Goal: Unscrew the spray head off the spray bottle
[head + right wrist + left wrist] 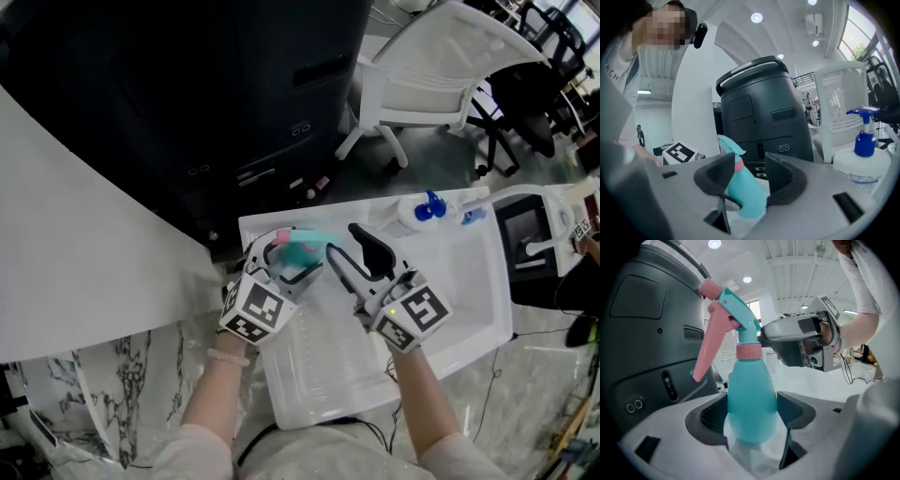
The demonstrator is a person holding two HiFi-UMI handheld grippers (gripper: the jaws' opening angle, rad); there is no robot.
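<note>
**Head view:** left tongs (284,246) pinch the teal spray bottle (305,251) above the white bench (469,281). Right tongs (349,255) sit just right of the bottle.

**Left gripper view:** pads clamp the bottle's belly, below its pink collar (749,351) and spray head (733,310).

**Right gripper view:** tongs spread, bottle neck between them, unpressed. Best practice is probably to close squarely on the collar and twist about the bottle's axis, holding the left grip firm.

In the head view the left gripper (292,258) hides most of the bottle (314,246); in its own view its body hides the bottle's base. In the right gripper view, a jaw of the right gripper (750,172) covers part of the spray head (727,144), so contact there cannot be told. The same gripper's body cuts off the bottom of the white bottle (862,164).
</note>
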